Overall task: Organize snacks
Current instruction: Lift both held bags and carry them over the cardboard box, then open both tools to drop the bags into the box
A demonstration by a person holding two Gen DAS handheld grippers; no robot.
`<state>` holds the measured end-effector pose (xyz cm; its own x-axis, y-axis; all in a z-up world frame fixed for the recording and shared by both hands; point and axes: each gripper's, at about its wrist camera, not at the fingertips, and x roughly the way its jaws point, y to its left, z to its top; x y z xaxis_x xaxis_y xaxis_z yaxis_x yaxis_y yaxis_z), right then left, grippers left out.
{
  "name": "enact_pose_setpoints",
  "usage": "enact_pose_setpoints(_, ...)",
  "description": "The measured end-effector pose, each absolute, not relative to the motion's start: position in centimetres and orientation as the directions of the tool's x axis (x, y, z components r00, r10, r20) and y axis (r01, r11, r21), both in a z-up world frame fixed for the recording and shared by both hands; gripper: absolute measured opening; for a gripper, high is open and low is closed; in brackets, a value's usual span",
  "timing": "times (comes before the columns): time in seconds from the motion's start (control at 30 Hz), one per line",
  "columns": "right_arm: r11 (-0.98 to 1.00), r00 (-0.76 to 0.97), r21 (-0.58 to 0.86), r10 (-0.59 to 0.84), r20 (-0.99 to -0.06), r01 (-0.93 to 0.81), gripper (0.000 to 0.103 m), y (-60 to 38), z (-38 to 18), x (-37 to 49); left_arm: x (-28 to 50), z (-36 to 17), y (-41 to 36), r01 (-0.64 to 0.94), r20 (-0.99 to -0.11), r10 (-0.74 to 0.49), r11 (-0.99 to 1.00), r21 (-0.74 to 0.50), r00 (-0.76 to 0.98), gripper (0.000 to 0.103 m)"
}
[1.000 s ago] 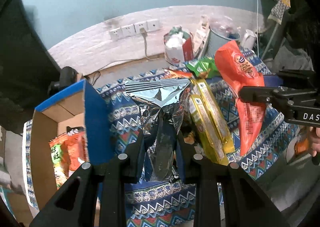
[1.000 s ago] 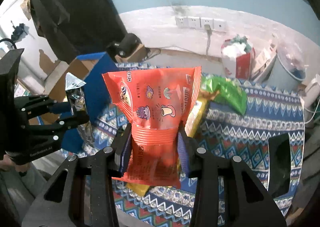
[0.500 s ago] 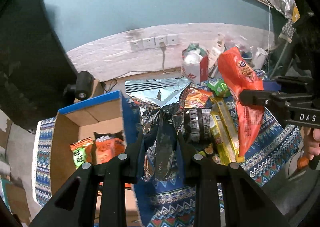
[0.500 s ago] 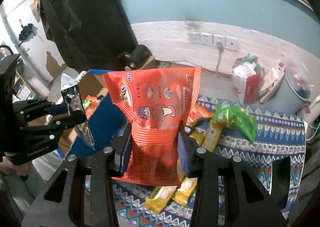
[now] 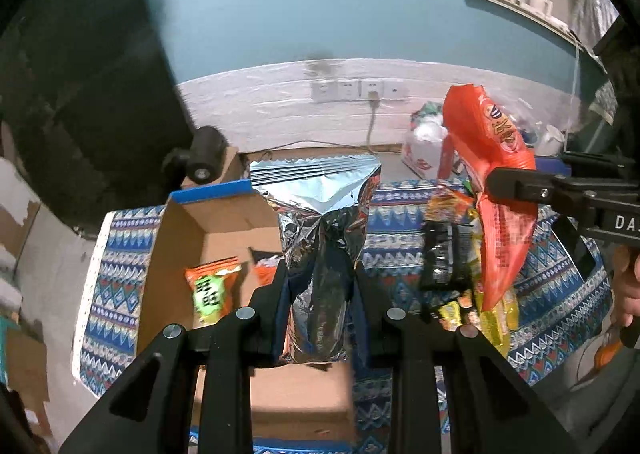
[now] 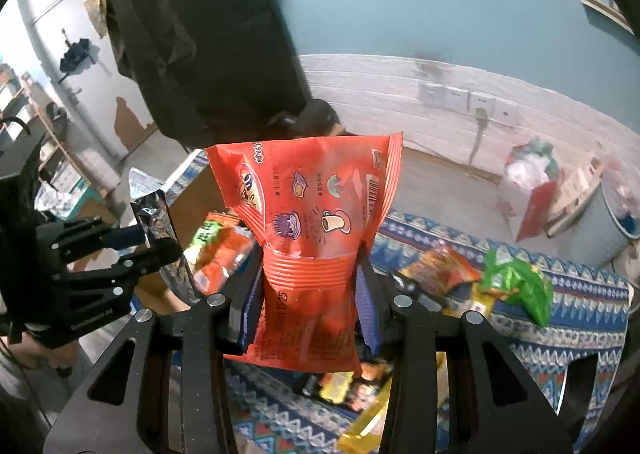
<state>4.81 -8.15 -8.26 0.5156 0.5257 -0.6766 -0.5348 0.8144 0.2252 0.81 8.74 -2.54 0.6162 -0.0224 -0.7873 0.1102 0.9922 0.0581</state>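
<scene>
My left gripper (image 5: 320, 294) is shut on a silver foil snack bag (image 5: 320, 230) and holds it upright over the open cardboard box (image 5: 188, 230); it also shows in the right wrist view (image 6: 154, 213). My right gripper (image 6: 310, 282) is shut on an orange snack bag (image 6: 308, 221), held upright above the table; the bag shows in the left wrist view (image 5: 492, 173) at the right. An orange-and-green snack pack (image 5: 212, 286) lies in the box.
Loose snacks lie on the patterned tablecloth (image 5: 552, 294): a black pack (image 5: 444, 258), yellow packs (image 5: 496, 318), a green bag (image 6: 516, 282). A red-white bag (image 6: 532, 193) and a bin (image 6: 608, 221) stand by the wall. A dark cabinet (image 6: 200, 33) stands behind the box.
Both grippers have risen and moved left with their bags. The silver bag now hangs over the box instead of over the tablecloth beside it.
</scene>
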Motion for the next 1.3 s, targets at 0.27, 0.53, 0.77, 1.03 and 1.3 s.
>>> enact_pose_setpoints(0.27,0.781,0.484,0.224,0.556,-0.676,-0.584,0.039,-3.1,-7.9,5.5,0.6,-3.3,13.2,0.02,-0.792,0.026,0.999,0.048,0.61,0.028)
enact_pose_setpoints(0.53,0.759,0.45,0.223,0.566,-0.69,-0.612,0.039,1.4,-8.5,6.4,0.7,-5.1,17.7,-0.069,-0.813,0.067,0.997,0.033,0.578,0.028)
enact_pose_setpoints(0.77,0.746,0.414,0.229,0.566,-0.713,-0.626,0.039,4.8,-9.7,7.2,1.0,-7.0,20.8,-0.141,-0.838,0.097,0.99,0.024,0.537,0.028)
enact_pose_setpoints(1.03,0.722,0.375,0.241,0.578,-0.725,-0.648,0.039,7.7,-10.4,7.3,1.3,-9.2,22.6,-0.171,-0.864,0.112,0.985,0.031,0.491,0.028)
enact_pose_setpoints(1.3,0.713,0.346,0.24,0.57,-0.745,-0.659,0.04,9.6,-11.7,7.4,0.9,-9.7,23.0,-0.182,-0.869,0.172,0.979,0.096,0.464,0.057)
